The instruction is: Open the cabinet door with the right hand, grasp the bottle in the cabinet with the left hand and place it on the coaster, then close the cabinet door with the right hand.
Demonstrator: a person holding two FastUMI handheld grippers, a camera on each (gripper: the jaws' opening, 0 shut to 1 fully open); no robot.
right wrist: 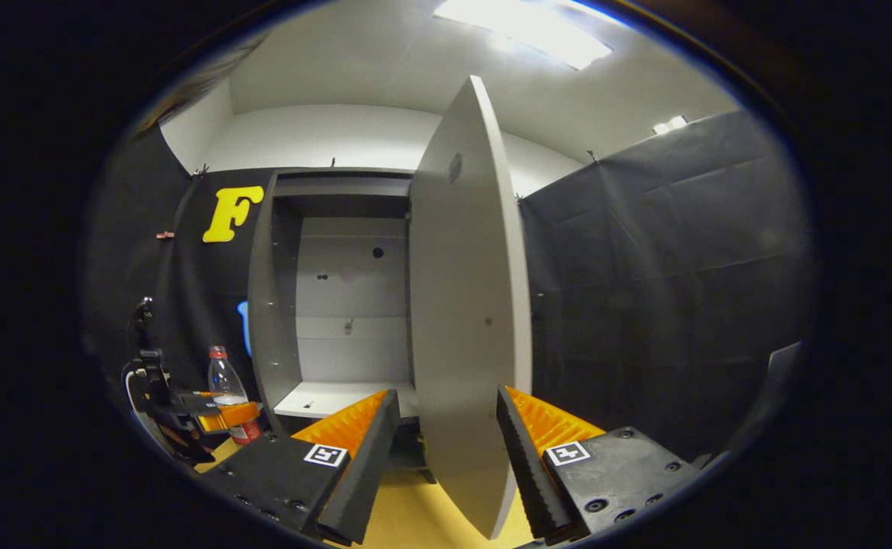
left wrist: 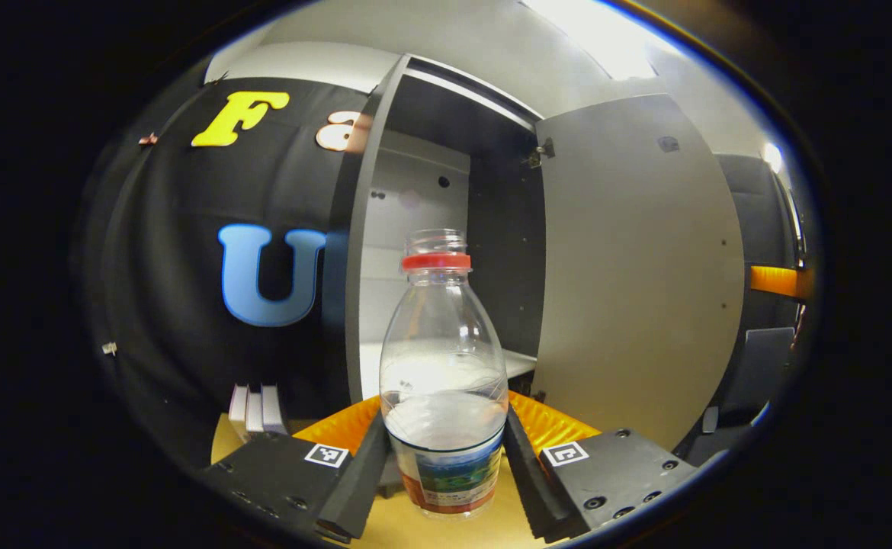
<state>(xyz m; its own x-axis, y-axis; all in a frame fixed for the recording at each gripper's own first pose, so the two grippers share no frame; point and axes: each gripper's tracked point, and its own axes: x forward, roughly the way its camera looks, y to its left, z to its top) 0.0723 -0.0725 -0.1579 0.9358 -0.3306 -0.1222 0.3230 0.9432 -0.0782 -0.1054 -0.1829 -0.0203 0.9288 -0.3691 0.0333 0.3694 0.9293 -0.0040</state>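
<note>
Here, bottle gripped, cabinet door edge-on

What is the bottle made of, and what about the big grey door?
The bottle looks like clear, glossy plastic: you can see the cabinet through it, and it has a red neck ring and a printed label. The cabinet door looks like a matte grey coated board, probably laminated wood: flat, thin-edged, no shine.
</note>
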